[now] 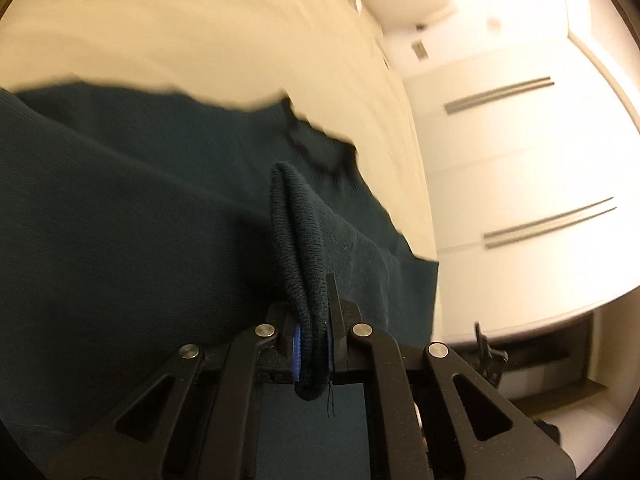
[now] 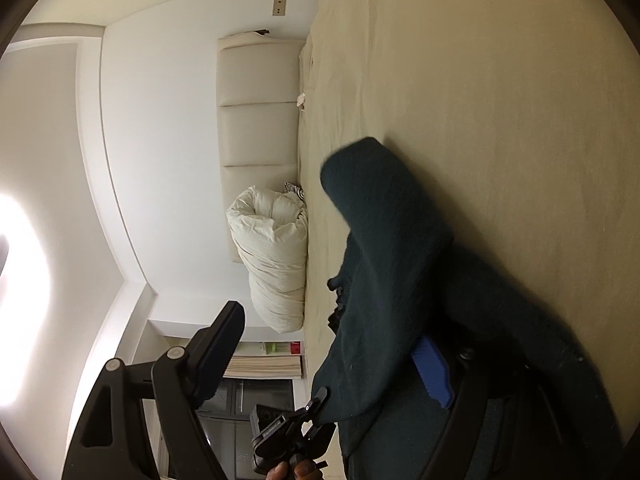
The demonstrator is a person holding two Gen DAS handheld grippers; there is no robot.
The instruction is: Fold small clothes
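Your left gripper (image 1: 312, 344) pinches a ribbed edge of the dark teal knitted garment (image 1: 140, 208) lying on the cream bedsheet (image 1: 200, 32) — lift gently. Your right gripper (image 2: 332, 344) stands spread; cloth drapes one finger, ungripped — free it first.

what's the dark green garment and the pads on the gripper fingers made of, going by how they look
Dark green garment: looks like a soft knit, maybe cotton or wool; fine ribbing shows on the pinched hem, matte surface. Blue pads: probably rubber or moulded plastic; a ridged edge shows in the left wrist view, dull finish.
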